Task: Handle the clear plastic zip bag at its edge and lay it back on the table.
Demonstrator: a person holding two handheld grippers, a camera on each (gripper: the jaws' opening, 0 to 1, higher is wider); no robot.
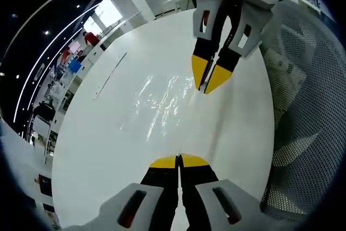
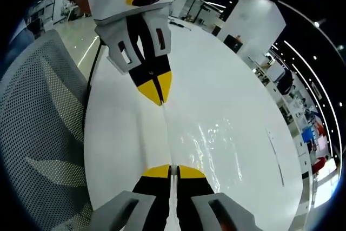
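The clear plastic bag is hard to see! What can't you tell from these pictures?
- Clear zip bag: outline lost in glare, both views.
- Bag contents: transparent, cannot tell.
- Bag lifted or touching the white table: unclear.
- Bag edge inside the left gripper and right gripper: hidden by closed jaws.
- Background people: too small.

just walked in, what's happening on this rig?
A person works two handheld grippers over a white table. Both are shut on one edge of a clear plastic zip bag, the left gripper at one end, the right gripper at the other, with the edge running between them. The rest of the bag spreads over the tabletop. A grey mesh chair stands beside the table.
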